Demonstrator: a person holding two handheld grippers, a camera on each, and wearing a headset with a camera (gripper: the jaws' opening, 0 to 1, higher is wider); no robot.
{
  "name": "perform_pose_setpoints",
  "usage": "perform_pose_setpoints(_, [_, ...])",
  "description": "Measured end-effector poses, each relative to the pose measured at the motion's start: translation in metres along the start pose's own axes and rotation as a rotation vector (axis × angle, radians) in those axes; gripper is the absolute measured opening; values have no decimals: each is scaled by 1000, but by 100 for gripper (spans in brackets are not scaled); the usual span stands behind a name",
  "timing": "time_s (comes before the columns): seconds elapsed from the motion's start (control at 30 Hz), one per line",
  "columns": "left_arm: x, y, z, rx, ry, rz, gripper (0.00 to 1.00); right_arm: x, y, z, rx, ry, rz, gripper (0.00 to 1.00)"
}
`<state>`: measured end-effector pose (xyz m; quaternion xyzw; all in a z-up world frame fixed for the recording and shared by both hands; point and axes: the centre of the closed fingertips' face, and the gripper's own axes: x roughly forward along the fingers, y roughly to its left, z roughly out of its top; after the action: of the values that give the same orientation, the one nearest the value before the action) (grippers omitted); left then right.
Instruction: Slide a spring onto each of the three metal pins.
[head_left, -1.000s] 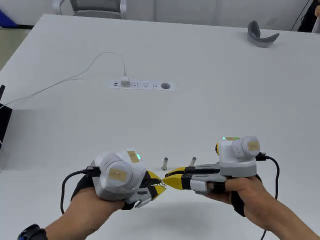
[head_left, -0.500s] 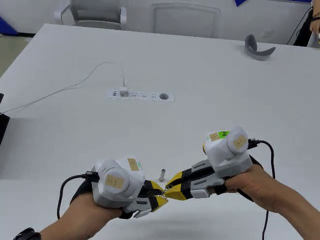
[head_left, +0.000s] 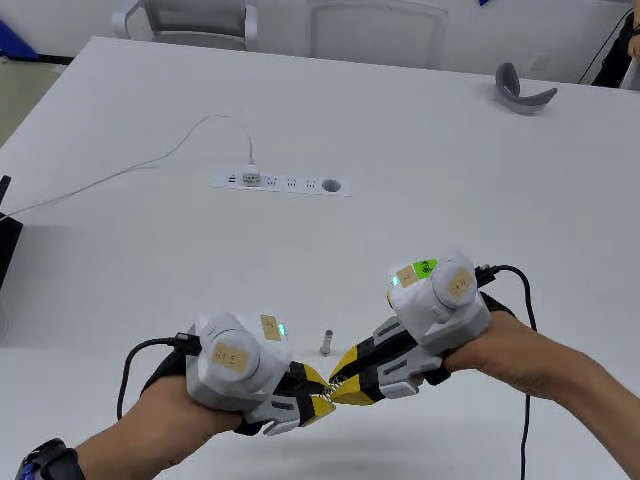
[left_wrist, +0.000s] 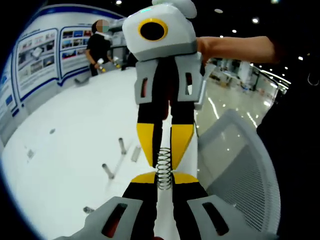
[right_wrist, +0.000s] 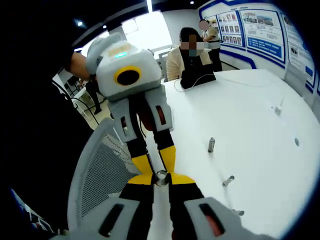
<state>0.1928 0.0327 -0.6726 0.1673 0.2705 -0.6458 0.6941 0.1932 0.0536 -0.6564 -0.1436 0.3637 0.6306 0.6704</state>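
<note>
Re-angled since a second ago: right gripper (head_left: 345, 384), then level at the lower right of the head view, now slanting from centre right down to lower centre; jaws closed on one end of the spring (left_wrist: 164, 167), seen end-on as a small metal ring at the bottom centre of the right gripper view.
Left gripper (head_left: 315, 392) at lower left of the head view, tips facing the right gripper's; jaws closed on the spring's other end.
Spring stretched straight between the two pairs of yellow tips, clear of the table (head_left: 450, 180).
Upright pin (head_left: 326, 343) on the table just above the meeting tips.
Second pin (right_wrist: 228, 180) and third pin (right_wrist: 237, 212) at lower right of the right gripper view; upright or lying, cannot tell.
Power strip (head_left: 280, 183) at upper centre left, white cable (head_left: 150, 157) trailing off to the left edge.
Grey curved piece (head_left: 522, 88) at upper right.
</note>
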Motion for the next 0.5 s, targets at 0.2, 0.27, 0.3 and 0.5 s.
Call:
perform_pose_setpoints(0.2, [3, -3, -1, 19, 15, -14, 10, 2, 2, -6, -16, 29, 6, 12])
perform_pose_setpoints(0.27, [5, -4, -2, 17, 15, -15, 10, 1, 2, -8, -11, 27, 1, 12])
perform_pose_setpoints(0.3, [5, -4, -1, 15, 13, -15, 10, 1, 2, -8, -8, 24, -2, 12])
perform_pose_setpoints(0.5, [10, -7, 1, 3, -11, -29, 11, -4, 3, -14, 20, 10, -25, 12])
